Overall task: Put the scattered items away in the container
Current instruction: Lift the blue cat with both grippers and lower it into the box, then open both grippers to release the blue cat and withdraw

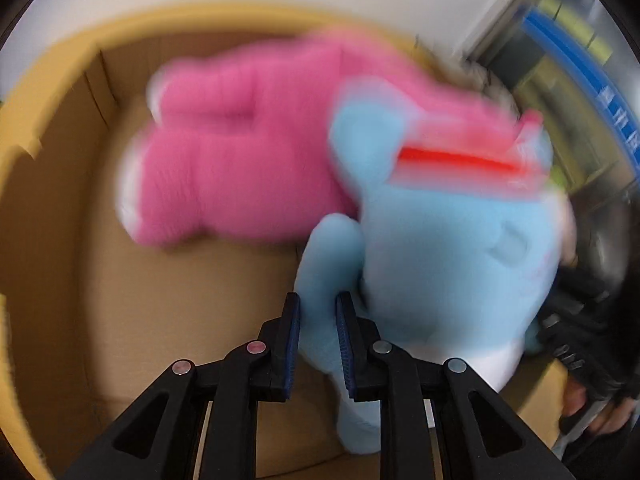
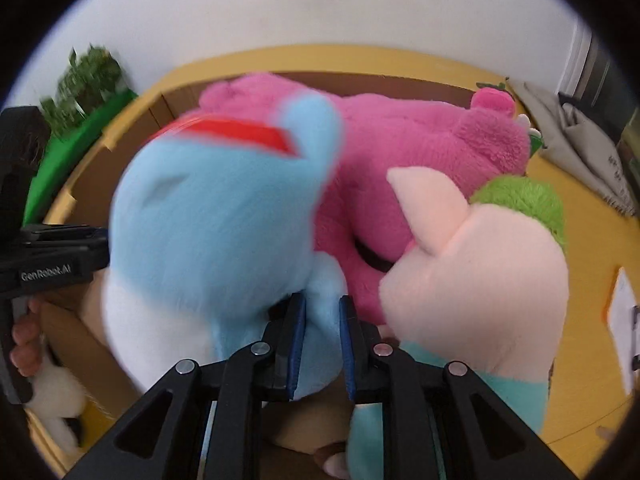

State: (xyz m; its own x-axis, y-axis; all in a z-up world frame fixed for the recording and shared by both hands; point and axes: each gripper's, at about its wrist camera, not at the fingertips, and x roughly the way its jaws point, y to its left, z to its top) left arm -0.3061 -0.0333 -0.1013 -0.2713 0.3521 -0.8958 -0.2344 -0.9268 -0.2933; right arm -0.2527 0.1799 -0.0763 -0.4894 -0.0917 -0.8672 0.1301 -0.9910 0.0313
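A light blue plush toy (image 1: 436, 248) with a red band hangs over an open cardboard box (image 1: 60, 208). My left gripper (image 1: 318, 320) is shut on one of its limbs. My right gripper (image 2: 322, 320) is shut on another blue limb of the same toy (image 2: 212, 216). A big pink plush (image 1: 244, 152) lies inside the box, also in the right wrist view (image 2: 420, 152). A pale pink plush with a green tuft (image 2: 480, 280) sits in the box (image 2: 128, 124) just right of my right gripper. The left gripper body (image 2: 52, 264) shows at the left edge.
The box stands on a yellow surface (image 2: 576, 208). A green plant (image 2: 88, 80) stands at the back left. Grey bags (image 2: 576, 140) lie at the back right. A white plush (image 2: 56, 404) lies low at the left. A white wall is behind.
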